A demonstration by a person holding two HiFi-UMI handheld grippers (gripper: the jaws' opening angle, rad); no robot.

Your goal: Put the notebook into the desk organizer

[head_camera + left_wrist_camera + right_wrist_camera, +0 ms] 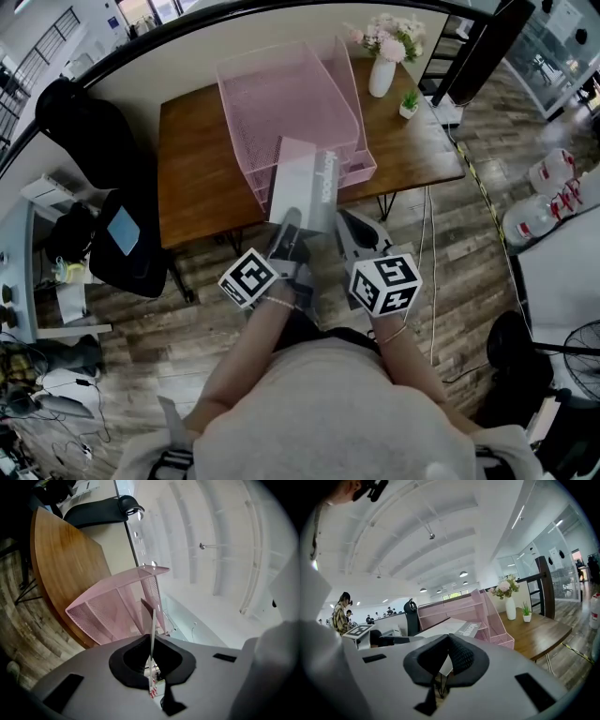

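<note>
Notebook (305, 183) is grey, off the table, gripped at its near edge and tilted up. Its far end overlaps the front of the pink mesh desk organizer (281, 103) in the head view; contact with the organizer can't be told. It is not inside any tier.

Left gripper (286, 232) has its jaws pinched on the notebook. In the left gripper view the notebook (153, 625) shows edge-on as a thin pale line, running up from between the black pads of the left gripper (151, 641) toward the organizer (108, 606).

Right gripper (349, 232) sits just beside the left one, at the notebook's near right corner. In the right gripper view its jaws are pressed together, tips meeting (449, 639). The notebook (457, 627) lies just beyond them, and whether they nip its corner can't be told. The organizer (454, 609) is behind it.

Organizer stands on the brown wooden table (202, 178), toward the back middle. A white vase of pink flowers (382, 75) and a small potted plant (409, 103) are to its right, apart from it. A black chair (131, 239) is left of the table, on the plank floor (441, 253).
</note>
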